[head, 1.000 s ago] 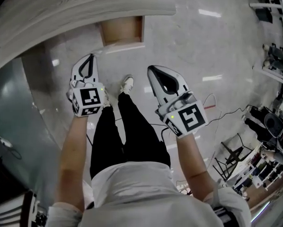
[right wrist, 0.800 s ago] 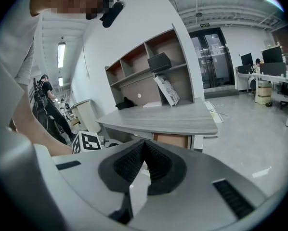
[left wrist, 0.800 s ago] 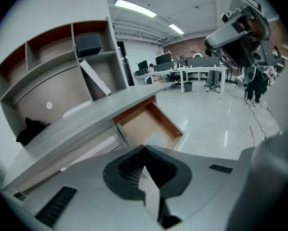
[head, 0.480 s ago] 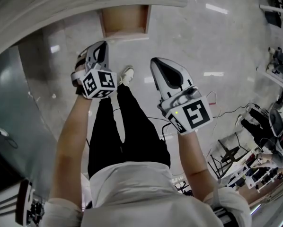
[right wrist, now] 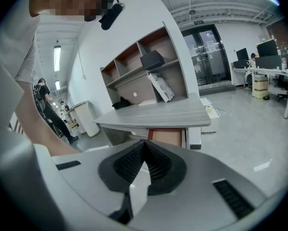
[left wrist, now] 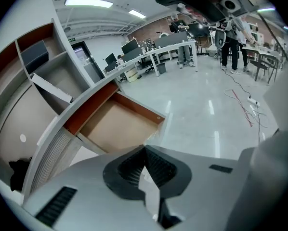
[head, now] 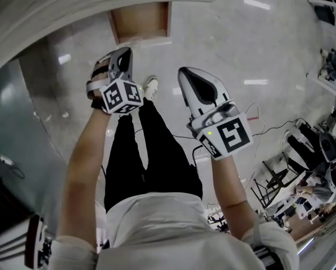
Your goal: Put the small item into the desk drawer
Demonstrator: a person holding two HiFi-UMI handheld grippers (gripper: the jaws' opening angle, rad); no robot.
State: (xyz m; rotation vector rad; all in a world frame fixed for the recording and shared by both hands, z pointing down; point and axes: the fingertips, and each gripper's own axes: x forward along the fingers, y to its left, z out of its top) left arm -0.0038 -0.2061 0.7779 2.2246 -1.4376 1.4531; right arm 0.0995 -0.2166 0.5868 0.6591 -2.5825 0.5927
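Observation:
The desk drawer (head: 140, 20) stands pulled open under the curved grey desk top (head: 72, 7); its brown bottom looks bare. In the left gripper view the same drawer (left wrist: 116, 123) lies just beyond my left gripper (left wrist: 145, 148), whose jaws are shut with nothing between them. From the head view, the left gripper (head: 123, 54) hovers below the drawer's front. My right gripper (head: 182, 72) is off to the drawer's lower right, also shut and empty. Its own view shows the right gripper (right wrist: 144, 142) pointing at the drawer (right wrist: 166, 135). No small item shows in any view.
A shelf unit (right wrist: 149, 73) behind the desk holds a black box (right wrist: 151, 59) and a leaning booklet (right wrist: 161, 86). The person's legs and shoe (head: 151, 99) stand on the glossy floor between the grippers. Cables (head: 258, 134) and office furniture lie to the right.
The left gripper rose toward the drawer and turned its marker cube to the right. The right gripper shifted only slightly upward. Both stayed shut.

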